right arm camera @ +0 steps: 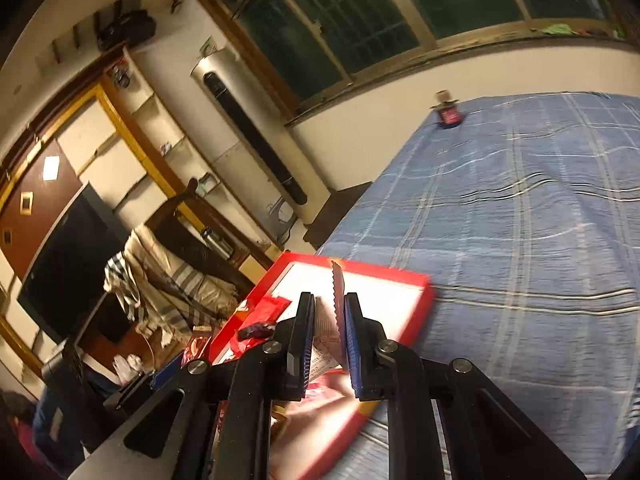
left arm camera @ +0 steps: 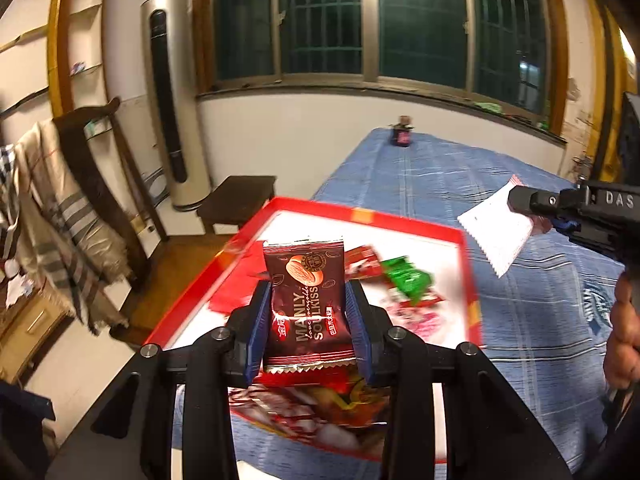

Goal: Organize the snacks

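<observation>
Both tools loaded, sorting under way — snacks headed over the red tray.

Left tool (left arm camera: pixel 310 312) clamps a dark brown almond-chocolate packet (left arm camera: pixel 306 300) upright between its blue pads, held above the near half of the red tray (left arm camera: pixel 466 264), which lies on the blue checked bed cover (left arm camera: pixel 540 320) near the bed's left edge. Right tool (right arm camera: pixel 329 336) is closed tight on a thin white packet (left arm camera: pixel 498 232) with a saw-tooth seam, hanging over the bed just beyond the tray's right rim. In the tray: one green wrapper (left arm camera: pixel 406 276), at least one red wrapper (left arm camera: pixel 362 258) behind the held packet; blur hides anything more. Count — two packets in hand, two or so already in the tray. Judged roughly midway: neither held packet is set down yet. One small dark jar (left arm camera: pixel 402 134) stands at the bed's far edge, untouched.
</observation>
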`<control>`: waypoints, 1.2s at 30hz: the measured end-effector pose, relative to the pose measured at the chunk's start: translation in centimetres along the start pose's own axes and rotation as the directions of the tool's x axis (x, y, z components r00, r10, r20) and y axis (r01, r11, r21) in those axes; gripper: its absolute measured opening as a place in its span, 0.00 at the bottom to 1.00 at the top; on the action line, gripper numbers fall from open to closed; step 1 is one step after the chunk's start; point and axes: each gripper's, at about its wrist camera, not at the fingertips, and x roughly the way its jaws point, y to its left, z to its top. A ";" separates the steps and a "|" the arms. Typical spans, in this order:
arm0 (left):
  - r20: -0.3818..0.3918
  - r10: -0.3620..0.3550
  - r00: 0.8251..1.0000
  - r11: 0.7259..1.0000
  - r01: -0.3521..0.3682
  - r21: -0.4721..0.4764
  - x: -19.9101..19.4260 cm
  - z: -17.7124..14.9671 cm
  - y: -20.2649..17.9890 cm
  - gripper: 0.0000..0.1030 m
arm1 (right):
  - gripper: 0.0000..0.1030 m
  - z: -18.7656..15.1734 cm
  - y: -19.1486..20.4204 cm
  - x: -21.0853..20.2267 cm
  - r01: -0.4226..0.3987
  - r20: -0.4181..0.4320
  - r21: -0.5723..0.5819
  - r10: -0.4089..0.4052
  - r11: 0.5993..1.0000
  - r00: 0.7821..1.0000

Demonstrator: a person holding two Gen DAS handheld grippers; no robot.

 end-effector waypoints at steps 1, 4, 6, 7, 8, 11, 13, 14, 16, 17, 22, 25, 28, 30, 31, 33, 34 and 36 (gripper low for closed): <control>-0.010 0.006 1.000 1.000 -0.006 -0.009 0.4 -0.2 0.4 0.34 | 0.14 -0.4 0.7 0.9 0.003 -0.010 -0.013 -0.003 1.000 1.000; -0.019 0.018 1.000 1.000 -0.018 -0.014 0.9 -0.4 1.0 0.34 | 0.14 -1.7 2.2 3.1 0.010 -0.043 -0.047 -0.012 0.999 0.999; -0.024 0.020 1.000 1.000 -0.020 -0.020 1.2 -0.6 1.2 0.34 | 0.14 -2.4 2.6 4.0 0.005 -0.059 -0.058 -0.008 0.998 0.998; -0.025 0.021 0.999 1.000 -0.022 -0.020 1.3 -0.6 1.3 0.34 | 0.14 -2.9 3.0 4.6 0.004 -0.068 -0.065 -0.008 0.998 0.998; -0.024 0.024 0.999 1.000 -0.025 -0.019 1.5 -0.6 1.3 0.34 | 0.14 -3.2 3.3 5.0 0.005 -0.070 -0.070 -0.010 0.998 0.998; -0.021 0.032 0.999 0.999 -0.032 -0.016 2.2 -0.1 1.4 0.34 | 0.16 -4.0 4.1 5.9 0.029 -0.071 -0.119 -0.038 0.992 0.997; -0.022 0.040 0.999 0.999 -0.040 -0.005 2.7 0.2 1.2 0.34 | 0.18 -4.4 4.5 6.4 0.054 -0.060 -0.152 -0.064 0.987 0.996; -0.023 0.049 0.999 0.999 -0.049 -0.003 3.0 0.3 1.2 0.35 | 0.18 -4.5 4.6 6.4 0.072 -0.047 -0.163 -0.080 0.984 0.996; -0.039 0.066 0.997 0.998 -0.066 0.005 3.6 0.5 1.1 0.35 | 0.28 -4.5 4.8 6.3 0.100 -0.026 -0.180 -0.106 0.979 0.994; -0.047 0.067 0.997 0.998 -0.067 0.005 3.8 0.5 1.1 0.37 | 0.32 -4.4 4.7 6.0 0.104 -0.019 -0.186 -0.110 0.977 0.994; -0.003 0.098 0.995 0.995 -0.098 0.003 2.1 0.2 0.8 0.69 | 0.46 -4.3 4.4 4.2 0.147 0.034 -0.199 -0.143 0.969 0.989; 0.023 0.126 0.992 0.992 -0.126 0.007 0.8 0.4 0.6 0.77 | 0.57 -4.6 4.3 3.0 0.157 0.048 -0.198 -0.151 0.968 0.987; 0.052 0.119 0.992 0.993 -0.119 -0.004 -1.0 0.4 0.4 0.81 | 0.67 -5.4 4.7 1.5 0.179 0.070 -0.218 -0.168 0.959 0.983; 0.070 0.120 0.990 0.993 -0.120 -0.005 -2.2 0.3 0.2 0.81 | 0.69 -5.9 5.2 0.5 0.192 0.086 -0.238 -0.177 0.952 0.981; 0.080 0.126 0.989 0.992 -0.126 -0.003 -2.8 0.3 0.0 0.81 | 0.70 -6.2 5.5 0.0 0.200 0.097 -0.248 -0.181 0.948 0.979; 0.089 0.132 0.987 0.991 -0.133 -0.002 -4.0 0.1 -0.3 0.81 | 0.72 -6.7 5.9 -1.0 0.207 0.113 -0.267 -0.183 0.941 0.977; 0.090 0.129 0.988 0.992 -0.129 -0.005 -4.4 0.0 -0.3 0.81 | 0.74 -7.0 6.2 -1.5 0.210 0.122 -0.275 -0.182 0.938 0.976; 0.095 0.124 0.988 0.992 -0.123 -0.015 -5.4 -0.3 -0.3 0.81 | 0.77 -7.5 6.6 -2.7 0.216 0.146 -0.282 -0.180 0.935 0.973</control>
